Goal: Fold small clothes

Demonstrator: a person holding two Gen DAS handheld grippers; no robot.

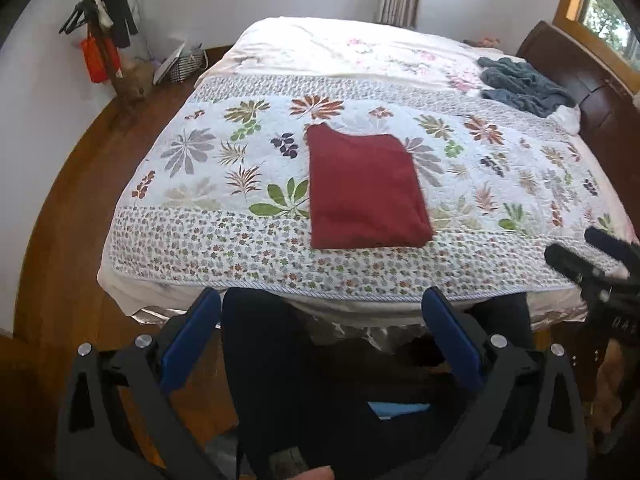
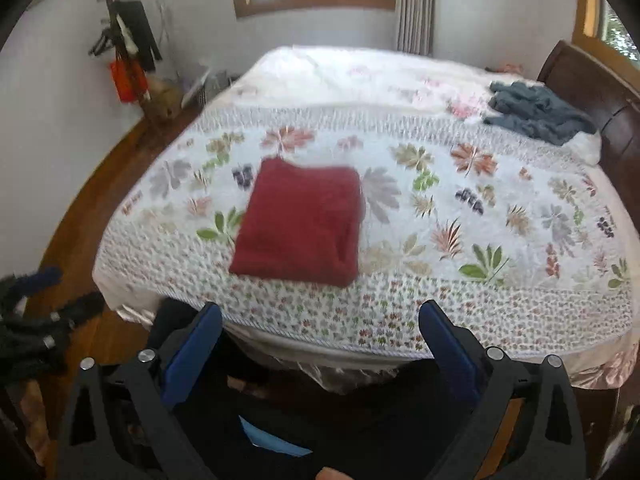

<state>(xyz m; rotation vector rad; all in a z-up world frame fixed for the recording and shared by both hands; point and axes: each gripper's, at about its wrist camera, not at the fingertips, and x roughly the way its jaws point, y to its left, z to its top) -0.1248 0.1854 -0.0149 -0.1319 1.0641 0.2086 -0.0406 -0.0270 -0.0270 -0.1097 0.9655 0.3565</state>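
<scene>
A dark red garment (image 1: 366, 192), folded into a thick, soft-edged rectangle with a nubby knit look, lies flat on the quilted bedspread (image 1: 224, 240) near the bed's front edge. The left gripper (image 1: 320, 312) hangs off the bed's edge with its 2 blue-padded fingers (image 1: 192, 340) spread wide and nothing between them; the red fold sits well ahead of the fingertips, roughly centred between them. The right gripper (image 2: 320, 324) is just as wide apart and empty (its view is a bit blurred), and the garment there lies ahead and nearer its left finger (image 2: 192, 350). Far beyond the right-hand fingers, by the dark wooden headboard (image 1: 592, 92), a rumpled grey-blue cloth (image 1: 524, 86) is heaped loosely. The quilt is stitched, printed with leaves.
</scene>
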